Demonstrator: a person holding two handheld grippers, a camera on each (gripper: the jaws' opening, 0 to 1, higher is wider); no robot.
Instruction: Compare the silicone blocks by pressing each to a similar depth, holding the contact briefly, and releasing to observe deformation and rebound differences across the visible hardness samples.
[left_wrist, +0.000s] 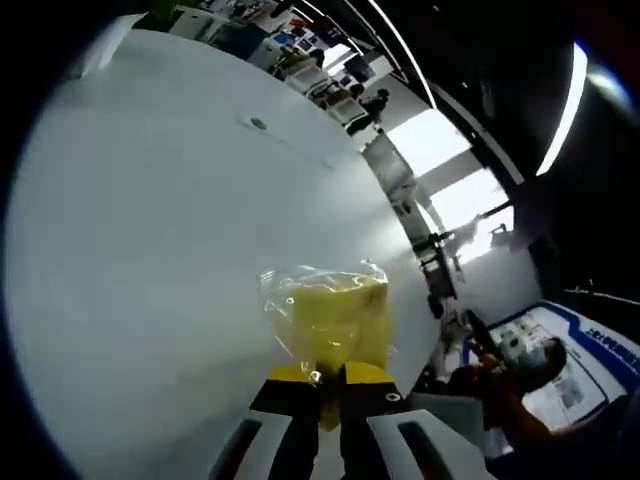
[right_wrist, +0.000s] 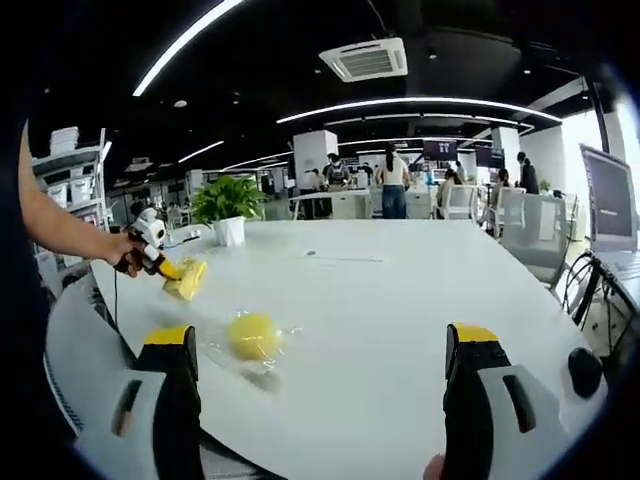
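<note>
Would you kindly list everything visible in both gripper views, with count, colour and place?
Bagged yellow silicone block: one, yellow in clear wrap, clamped in the left gripper, lifted off the table.
Second bagged block: one, yellow in clear wrap, lying on the table between the right gripper's jaws, untouched.
Table: one, white, round-edged.
Potted plant: one, green in a white pot, far left table edge.
Office chair: one, grey, right of the table.
People: several, standing far behind.
Left gripper: one, black with yellow tips, shut on the block.
Right gripper: one, same colours, jaws wide apart.
Hand: one, holding the left gripper.
</note>
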